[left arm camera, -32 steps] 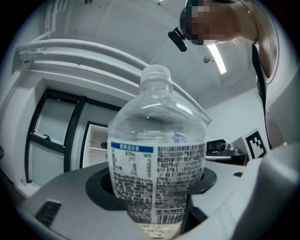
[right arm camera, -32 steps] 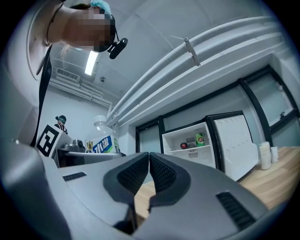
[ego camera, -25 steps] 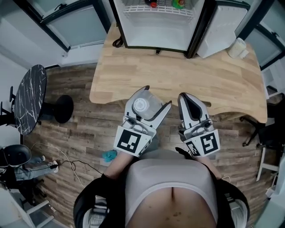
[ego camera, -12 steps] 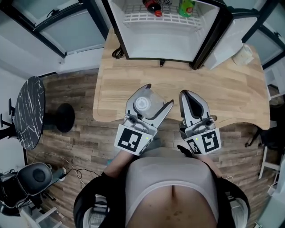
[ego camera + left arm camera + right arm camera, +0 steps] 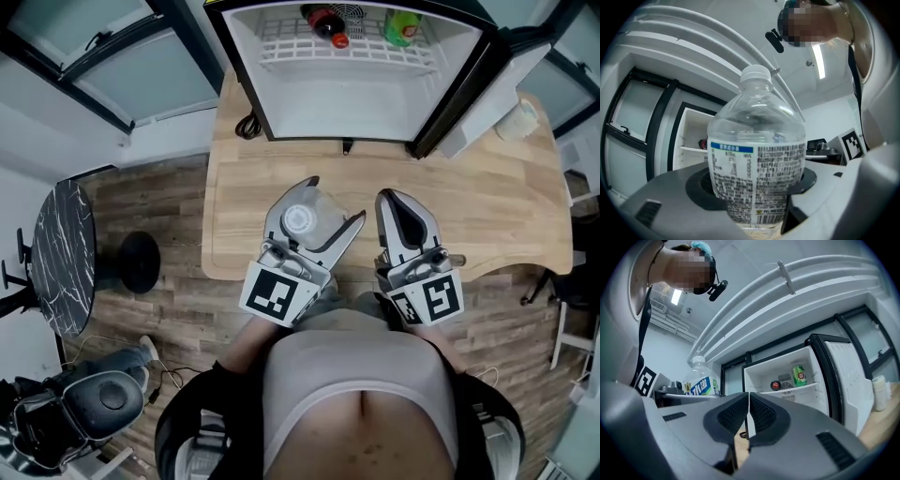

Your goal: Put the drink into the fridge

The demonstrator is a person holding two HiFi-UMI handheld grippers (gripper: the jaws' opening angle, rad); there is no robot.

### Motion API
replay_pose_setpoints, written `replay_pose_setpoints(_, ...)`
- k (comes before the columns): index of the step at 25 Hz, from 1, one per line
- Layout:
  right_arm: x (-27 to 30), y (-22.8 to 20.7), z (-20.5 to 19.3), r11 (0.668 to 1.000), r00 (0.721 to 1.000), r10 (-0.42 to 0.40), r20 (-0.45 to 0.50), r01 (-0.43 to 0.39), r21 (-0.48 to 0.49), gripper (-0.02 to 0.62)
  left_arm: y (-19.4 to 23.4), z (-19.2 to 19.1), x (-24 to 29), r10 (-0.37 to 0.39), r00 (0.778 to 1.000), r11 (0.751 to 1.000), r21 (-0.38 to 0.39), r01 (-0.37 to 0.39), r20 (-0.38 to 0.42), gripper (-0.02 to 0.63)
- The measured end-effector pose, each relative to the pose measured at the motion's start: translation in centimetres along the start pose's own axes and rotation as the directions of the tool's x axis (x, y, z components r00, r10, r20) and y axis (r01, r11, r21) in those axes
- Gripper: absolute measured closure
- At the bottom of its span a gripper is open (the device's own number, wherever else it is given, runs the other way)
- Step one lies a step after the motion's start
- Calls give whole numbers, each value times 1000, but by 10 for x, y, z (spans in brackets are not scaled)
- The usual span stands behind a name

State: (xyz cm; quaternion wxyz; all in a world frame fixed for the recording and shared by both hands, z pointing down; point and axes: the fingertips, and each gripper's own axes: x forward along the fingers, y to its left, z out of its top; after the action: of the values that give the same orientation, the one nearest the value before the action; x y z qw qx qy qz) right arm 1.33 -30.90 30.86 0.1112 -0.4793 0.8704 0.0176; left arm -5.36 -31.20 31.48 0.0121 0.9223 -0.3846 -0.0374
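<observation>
Step in hand: carrying the drink toward the fridge; placing is not yet done.
Left gripper (image 5: pixel 323 211): its jaws are closed around the clear plastic water bottle with a white screw cap (image 5: pixel 757 159), at the labelled lower body; the bottle stands upright between them.
Right gripper (image 5: pixel 748 413): its jaws are pressed together, with nothing between them.
Where the drink is: in the left gripper, just beside the right gripper, above the near edge of the light wooden desk (image 5: pixel 497 187).
Fridge: the small white fridge with a black frame (image 5: pixel 347 89) is ahead of both grippers, across the desk, with its door open.
Next move, I think: reach forward and set the bottle on a free part of the white wire shelf (image 5: pixel 309 52) or on the fridge floor.
Materials: the bottle is thin, smooth and round, with a paper-like printed label; it probably deforms under strong pressure.
Already on the shelf: a dark bottle with a red cap (image 5: pixel 328 23) and a green can (image 5: pixel 401 26).
</observation>
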Motion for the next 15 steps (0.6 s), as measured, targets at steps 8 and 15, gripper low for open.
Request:
replay_pose_setpoints(8, 13, -2, -3, 1000, 1000, 20, -2, -20, 14, 565, 10, -1, 4, 11, 1000, 1000, 4, -11, -9, 273)
replay_pose_setpoints(15, 15, 0, -1, 1000, 1000, 17, 3, -17, -1, 565, 17, -4, 3, 7, 1000, 1000, 6, -7, -20, 273)
